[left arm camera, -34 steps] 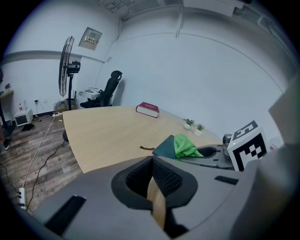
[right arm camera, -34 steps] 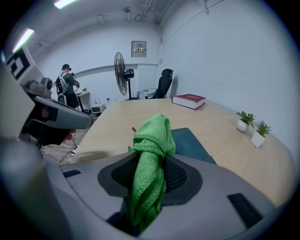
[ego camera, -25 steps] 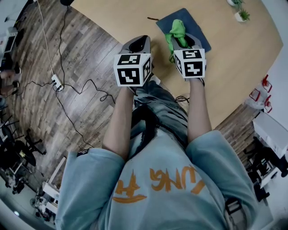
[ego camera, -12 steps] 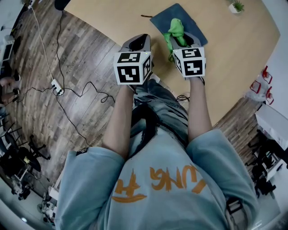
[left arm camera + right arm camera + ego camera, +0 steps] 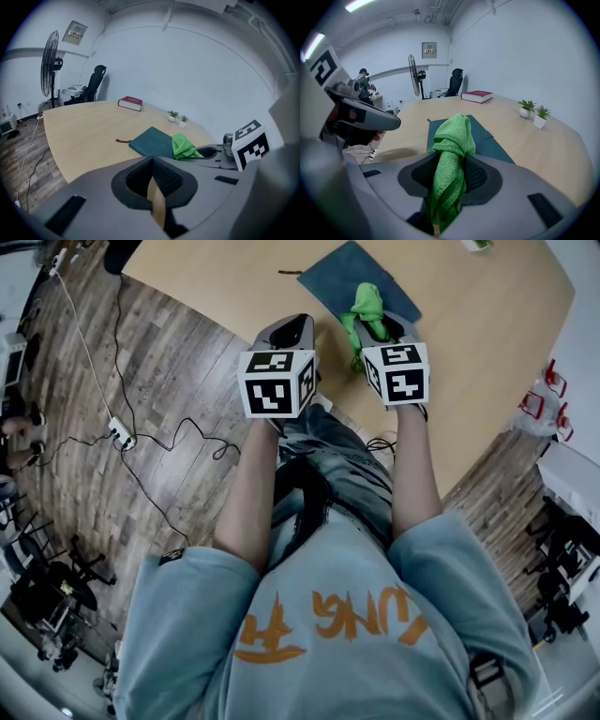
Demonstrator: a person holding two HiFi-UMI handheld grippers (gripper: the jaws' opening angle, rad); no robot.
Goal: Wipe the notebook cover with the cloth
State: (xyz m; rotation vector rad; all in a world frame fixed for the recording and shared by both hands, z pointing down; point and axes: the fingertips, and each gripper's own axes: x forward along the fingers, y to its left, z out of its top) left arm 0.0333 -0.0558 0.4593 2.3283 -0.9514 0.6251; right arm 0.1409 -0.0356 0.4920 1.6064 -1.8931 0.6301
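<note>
There are 2 grippers, 1 cloth, 1 notebook and 1 table. The left gripper (image 5: 292, 329) hangs over the table's near edge with its jaws pressed together and nothing between them. The right gripper (image 5: 449, 173) is clamped on the green cloth (image 5: 452, 140), which bunches up out of the jaws and stands over the near end of the teal notebook (image 5: 337, 277). Whether the cloth touches the cover cannot be told. The notebook lies flat and closed on the wooden table (image 5: 234, 277), just ahead of the right gripper and to the right of the left one.

The head view alone shows the wood floor, with 1 power strip (image 5: 119, 434) and its cables, and the person's 2 forearms. The gripper views alone show the far end of the table: 2 small potted plants (image 5: 526, 108) (image 5: 541, 116), 1 red book (image 5: 477, 96), 1 fan (image 5: 48, 70) and 1 office chair (image 5: 93, 82). Only the left gripper view shows 1 thin brown strap (image 5: 123, 140) beside the notebook's corner.
</note>
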